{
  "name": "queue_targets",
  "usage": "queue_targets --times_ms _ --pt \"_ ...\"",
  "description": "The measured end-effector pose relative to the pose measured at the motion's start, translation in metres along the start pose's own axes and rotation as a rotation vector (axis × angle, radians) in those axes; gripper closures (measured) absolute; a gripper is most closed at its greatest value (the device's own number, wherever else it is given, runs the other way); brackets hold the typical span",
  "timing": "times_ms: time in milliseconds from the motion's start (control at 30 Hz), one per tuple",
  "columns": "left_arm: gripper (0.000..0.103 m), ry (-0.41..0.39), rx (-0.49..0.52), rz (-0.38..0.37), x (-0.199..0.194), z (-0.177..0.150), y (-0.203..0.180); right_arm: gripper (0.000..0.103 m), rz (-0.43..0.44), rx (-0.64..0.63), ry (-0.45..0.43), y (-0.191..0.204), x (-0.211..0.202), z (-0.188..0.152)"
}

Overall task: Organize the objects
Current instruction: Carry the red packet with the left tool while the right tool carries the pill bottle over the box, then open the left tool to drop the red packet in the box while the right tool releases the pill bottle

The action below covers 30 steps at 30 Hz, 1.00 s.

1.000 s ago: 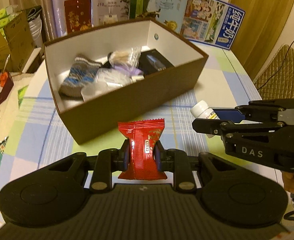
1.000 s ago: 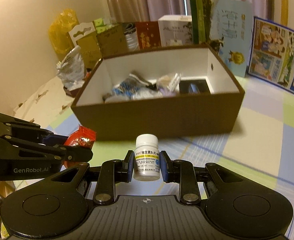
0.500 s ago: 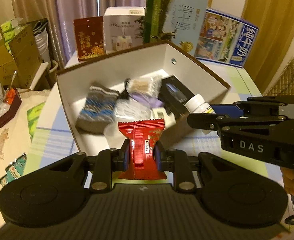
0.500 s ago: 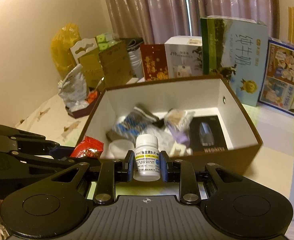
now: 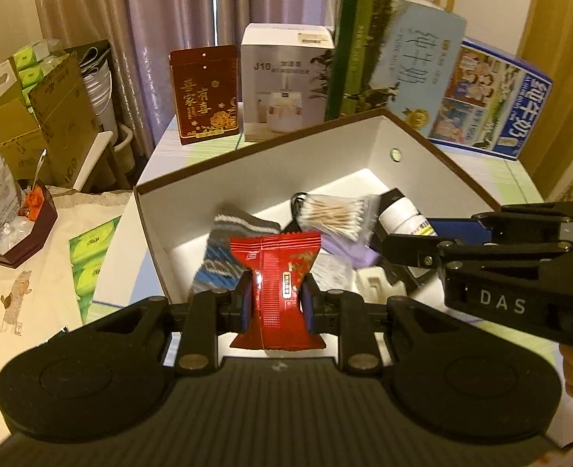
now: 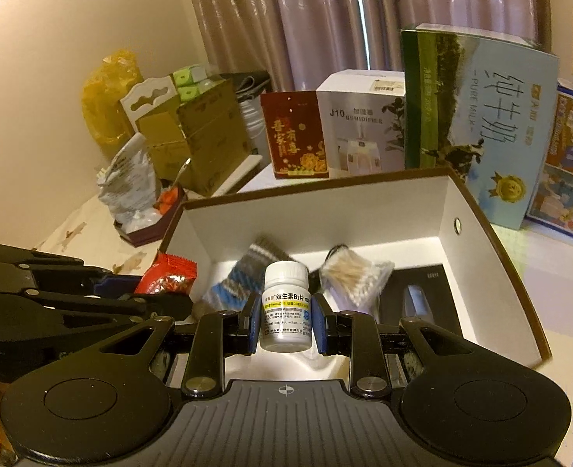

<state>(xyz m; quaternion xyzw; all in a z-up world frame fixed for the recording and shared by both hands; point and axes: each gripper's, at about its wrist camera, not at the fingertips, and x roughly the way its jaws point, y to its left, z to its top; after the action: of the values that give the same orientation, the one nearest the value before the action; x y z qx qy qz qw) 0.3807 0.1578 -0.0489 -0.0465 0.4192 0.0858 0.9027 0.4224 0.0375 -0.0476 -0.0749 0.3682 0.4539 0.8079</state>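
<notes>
The brown box [image 5: 434,148], white inside, stands open on the desk [image 5: 520,179], and both grippers hang above its open top. The left gripper [image 5: 276,303] is closed on a red snack packet [image 5: 275,272], pinching it upright at the waist, over the box's near left part. The right gripper [image 6: 285,317] is clamped on a white pill bottle [image 6: 285,307], held upright with its label facing the camera, over the box's near middle. In the left wrist view the bottle [image 5: 401,216] shows over the right half of the box. Inside the box lie a striped sock [image 6: 243,272] to the left, a bag of cotton swabs [image 6: 354,274] in the middle and a black case [image 6: 415,299] to the right. Behind the box stand a red carton [image 6: 296,136], a white humidifier carton [image 6: 360,124] and a milk carton [image 6: 481,116].
</notes>
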Motion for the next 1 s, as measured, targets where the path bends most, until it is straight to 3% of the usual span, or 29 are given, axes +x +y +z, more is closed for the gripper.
queue_targets --times_ms 667,733,867,1000 --pt "0.082 0.114 -0.059 0.035 0.096 0.036 0.039 0.079 -0.008 0.070 0.073 -0.029 0.083 0.031" --pt "0.079 0.113 -0.062 0.030 0.101 0.039 0.041 0.079 -0.010 0.076 0.073 -0.031 0.087 0.032" --pt "0.055 0.091 -0.060 0.027 0.103 0.043 0.044 0.079 -0.010 0.084 0.077 -0.035 0.093 0.034" --pt "0.048 0.079 -0.057 0.035 0.102 0.046 0.046 0.079 -0.010 0.083 0.086 -0.036 0.099 0.034"
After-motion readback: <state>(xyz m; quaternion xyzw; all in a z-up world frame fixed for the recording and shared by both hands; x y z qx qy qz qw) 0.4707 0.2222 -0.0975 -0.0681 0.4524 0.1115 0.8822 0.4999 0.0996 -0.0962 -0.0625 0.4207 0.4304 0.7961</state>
